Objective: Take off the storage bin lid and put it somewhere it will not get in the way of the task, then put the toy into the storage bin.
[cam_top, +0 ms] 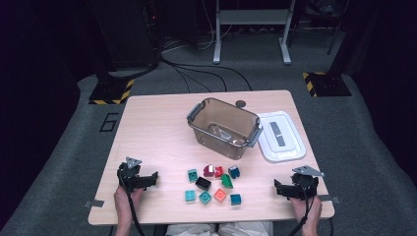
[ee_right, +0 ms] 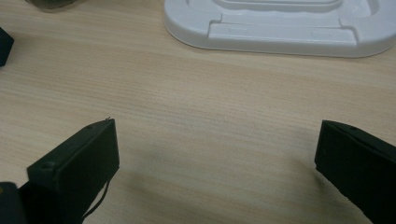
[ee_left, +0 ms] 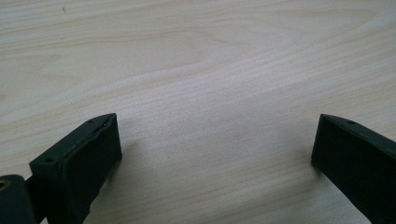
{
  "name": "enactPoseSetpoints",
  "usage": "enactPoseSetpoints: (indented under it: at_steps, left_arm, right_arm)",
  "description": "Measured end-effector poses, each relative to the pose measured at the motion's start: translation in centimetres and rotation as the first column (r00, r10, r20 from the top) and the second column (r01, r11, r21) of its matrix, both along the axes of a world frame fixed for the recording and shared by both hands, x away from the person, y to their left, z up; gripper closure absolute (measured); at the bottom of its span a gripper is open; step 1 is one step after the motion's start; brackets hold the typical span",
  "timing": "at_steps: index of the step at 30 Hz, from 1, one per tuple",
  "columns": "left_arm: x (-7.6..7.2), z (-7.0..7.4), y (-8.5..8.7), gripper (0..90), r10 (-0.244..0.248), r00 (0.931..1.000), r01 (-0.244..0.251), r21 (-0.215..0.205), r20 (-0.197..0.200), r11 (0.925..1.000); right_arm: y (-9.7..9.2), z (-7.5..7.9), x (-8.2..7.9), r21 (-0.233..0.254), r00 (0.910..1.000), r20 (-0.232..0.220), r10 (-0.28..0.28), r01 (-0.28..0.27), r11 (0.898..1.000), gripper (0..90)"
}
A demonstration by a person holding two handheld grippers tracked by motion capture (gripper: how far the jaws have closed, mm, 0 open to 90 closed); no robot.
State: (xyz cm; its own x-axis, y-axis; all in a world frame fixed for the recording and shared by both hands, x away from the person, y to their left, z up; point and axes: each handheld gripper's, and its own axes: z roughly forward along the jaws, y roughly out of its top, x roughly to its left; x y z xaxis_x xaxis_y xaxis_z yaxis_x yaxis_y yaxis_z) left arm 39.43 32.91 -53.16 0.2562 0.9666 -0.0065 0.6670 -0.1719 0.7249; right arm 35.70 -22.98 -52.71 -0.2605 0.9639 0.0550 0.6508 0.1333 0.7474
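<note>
Left tongs (cam_top: 153,178) at near left of worktop (cam_top: 147,128), jaws wide apart, holding nothing. Right tongs (cam_top: 278,187) at near right, jaws wide apart, also empty. Toy blocks (cam_top: 213,183) clustered near centre between them, untouched. Brown bin (cam_top: 223,127) beyond the blocks, white lid (cam_top: 281,135) just right of it.

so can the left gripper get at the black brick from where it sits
Probably yes: the left gripper is open, aimed toward the bricks, with bare table between it and the black brick; a teal brick sits close.
</note>
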Motion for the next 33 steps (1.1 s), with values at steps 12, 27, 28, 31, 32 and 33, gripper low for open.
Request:
enactPoseSetpoints:
  at_steps: [12,27,28,31,32,33]
  left_arm:
    - [0.0,0.0,-0.2,1.4,0.013,0.9999,-0.013,-0.002,-0.001,0.9999]
    - [-0.7,0.7,-1.1,1.6,-0.12,0.9927,0.12,0.002,0.008,0.9928]
    - [-0.8,0.9,-1.3,1.8,-0.141,0.99,0.141,0.004,0.001,0.99]
    - [-1.2,1.3,-2.0,1.8,-0.175,0.9846,0.175,0.002,0.012,0.9846]
    - [-1.4,1.5,-2.3,1.8,-0.188,0.982,0.188,0.0,0.011,0.9821]
    - [-1.5,1.6,-2.5,1.8,-0.198,0.9801,0.198,0.003,0.013,0.9802]
  right_arm:
    - [0.2,-0.3,0.3,-0.032,0.9995,-0.024,-0.022,0.021,0.999,0.0]
    - [0.4,-0.3,0.4,-0.062,0.9995,-0.027,-0.015,0.013,0.998,0.0]
    - [0.4,-0.3,0.4,-0.062,0.9995,-0.027,-0.015,0.013,0.998,0.0]
    - [0.4,-0.3,0.4,-0.062,0.9995,-0.027,-0.016,0.014,0.998,0.0]
    - [0.5,-0.3,0.4,-0.062,0.9995,-0.026,-0.019,0.017,0.998,0.1]
    - [0.5,-0.3,0.4,-0.061,0.9995,-0.025,-0.021,0.019,0.998,0.2]
